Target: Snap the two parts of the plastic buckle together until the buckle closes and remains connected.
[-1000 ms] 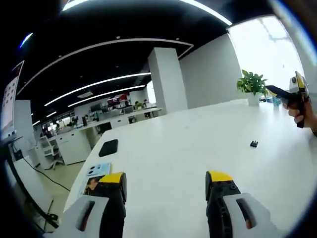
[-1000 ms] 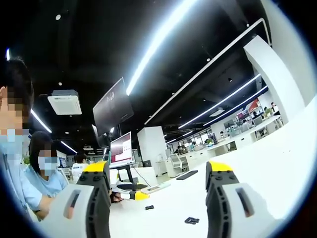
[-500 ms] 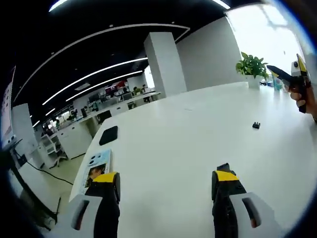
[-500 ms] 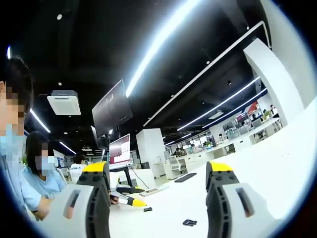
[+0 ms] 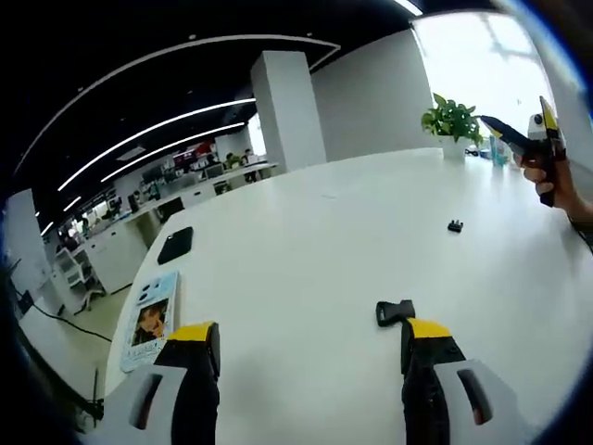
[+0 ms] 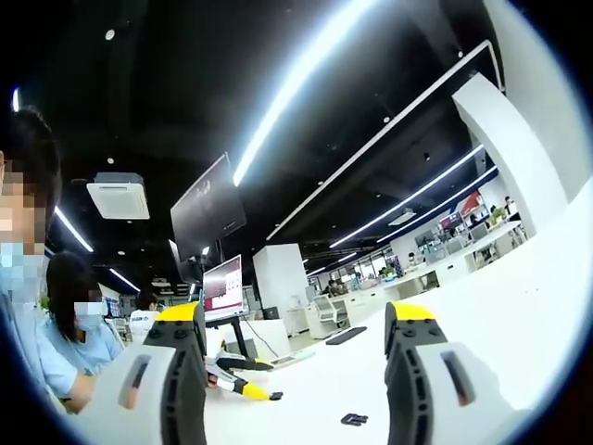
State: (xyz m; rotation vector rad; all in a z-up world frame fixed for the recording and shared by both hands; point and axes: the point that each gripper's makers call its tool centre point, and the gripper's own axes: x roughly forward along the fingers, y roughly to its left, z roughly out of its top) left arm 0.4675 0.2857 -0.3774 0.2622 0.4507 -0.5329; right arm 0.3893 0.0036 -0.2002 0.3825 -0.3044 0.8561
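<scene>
In the left gripper view, the left gripper (image 5: 306,348) stood wide open over the white table (image 5: 306,232), with nothing between its jaws. The larger buckle part (image 5: 395,312) lay flat on the table, just beyond the tip of the right-hand jaw and touching neither jaw, so it sat off to the right of the gap rather than in line with it. Its long axis ran roughly across the view, left to right. The smaller buckle part (image 5: 455,225) lay farther off and more to the right, well apart from the first. At the far right edge a hand held the right gripper (image 5: 523,144) up above the table, clear of both parts. By my reading the left gripper was much the nearer to the larger part and would need to shift right to straddle it.

In the right gripper view, the right gripper (image 6: 296,357) was likewise wide open and empty, tilted up toward the ceiling lights. A buckle part (image 6: 353,419) showed low between its jaws, far off on the table; the other (image 6: 276,396) lay further left, just beside the yellow tip of the left gripper (image 6: 236,382). Which part was which I could not tell.
</scene>
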